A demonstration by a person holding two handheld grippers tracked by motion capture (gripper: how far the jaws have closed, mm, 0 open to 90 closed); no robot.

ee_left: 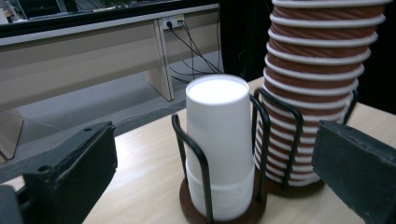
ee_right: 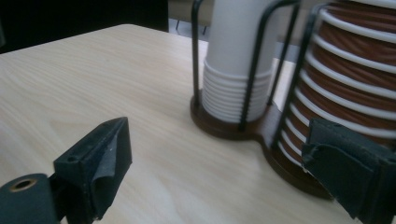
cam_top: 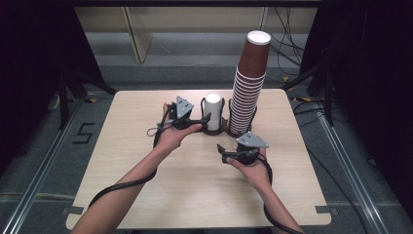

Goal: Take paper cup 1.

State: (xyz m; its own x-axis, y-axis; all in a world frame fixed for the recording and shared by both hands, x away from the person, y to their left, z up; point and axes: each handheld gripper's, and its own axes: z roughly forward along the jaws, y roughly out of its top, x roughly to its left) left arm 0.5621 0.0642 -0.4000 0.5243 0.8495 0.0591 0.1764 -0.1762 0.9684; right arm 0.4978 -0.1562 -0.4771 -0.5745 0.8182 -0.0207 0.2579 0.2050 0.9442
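Observation:
A short stack of white paper cups [cam_top: 213,111] [ee_left: 217,140] [ee_right: 236,70] stands upside down in a black wire holder with a brown base [cam_top: 217,130] [ee_left: 184,205] [ee_right: 219,128]. Beside it, in the same holder's right half, rises a tall stack of brown cups [cam_top: 248,87] [ee_left: 317,70] [ee_right: 355,79]. My left gripper [cam_top: 206,118] [ee_left: 215,140] is open just left of the white stack, jaws pointing at it. My right gripper [cam_top: 222,152] [ee_right: 219,140] is open in front of the holder, nothing between its jaws.
The holder sits at the back middle of a light wooden table [cam_top: 146,170]. Black cables trail from both grippers along the forearms. Dark stands and floor cables surround the table; a pale bench [ee_left: 84,60] lies beyond its far edge.

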